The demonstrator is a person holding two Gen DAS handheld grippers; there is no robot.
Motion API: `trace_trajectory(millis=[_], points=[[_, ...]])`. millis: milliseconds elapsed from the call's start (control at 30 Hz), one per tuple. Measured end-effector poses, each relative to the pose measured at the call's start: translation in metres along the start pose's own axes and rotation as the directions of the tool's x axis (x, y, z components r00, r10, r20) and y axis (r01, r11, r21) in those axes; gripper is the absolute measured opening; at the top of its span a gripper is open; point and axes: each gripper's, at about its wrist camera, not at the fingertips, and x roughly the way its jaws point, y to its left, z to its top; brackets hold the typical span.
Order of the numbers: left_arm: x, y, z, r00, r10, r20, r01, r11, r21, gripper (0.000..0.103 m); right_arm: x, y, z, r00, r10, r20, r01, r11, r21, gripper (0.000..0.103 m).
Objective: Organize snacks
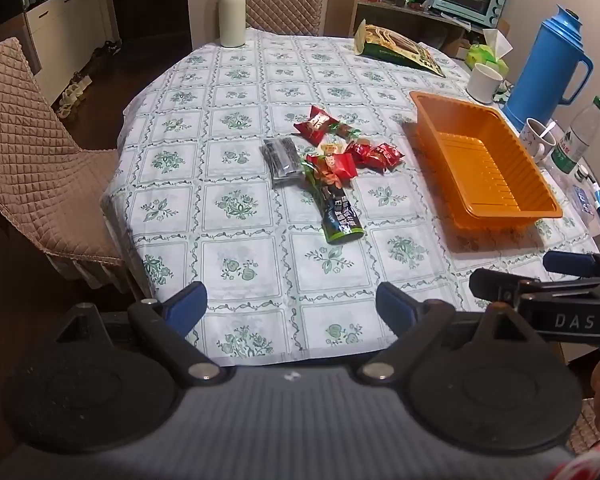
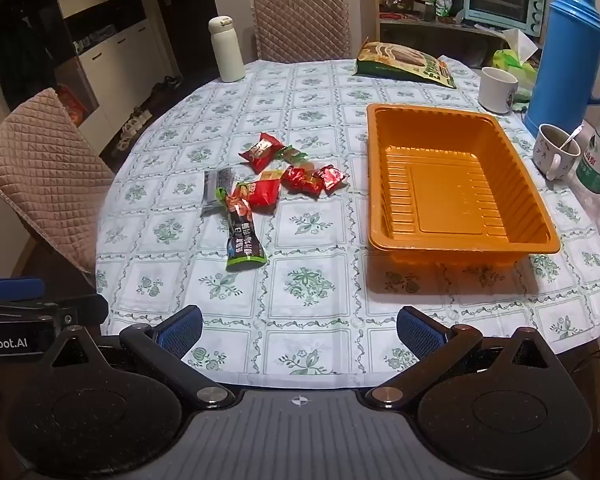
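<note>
Beside the orange tray (image 2: 452, 190), snacks (image 2: 268, 184) lie heaped (both tongs spread).

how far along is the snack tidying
Nothing looks done: the orange tray holds nothing. Nothing is in hand either; the left tongs and right tongs are both open at the table's near edge. All the snack packets are in a loose pile on the tablecloth beside the tray, waiting to go in.

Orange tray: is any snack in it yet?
No. The orange tray holds nothing, and the snack packets all lie on the tablecloth to its left.
</note>
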Motion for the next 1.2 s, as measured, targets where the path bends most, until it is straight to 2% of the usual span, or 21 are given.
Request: trace_trajectory(millis=[1200], points=[[-0.0049, -0.0051, -0.0023, 1.0, -0.007, 0.001, 0.007, 1.0, -0.002, 0.091, -0.007, -0.0005, 0.0019, 1.0, -0.004, 0.01, 0.004, 1.0, -0.005, 0.103]])
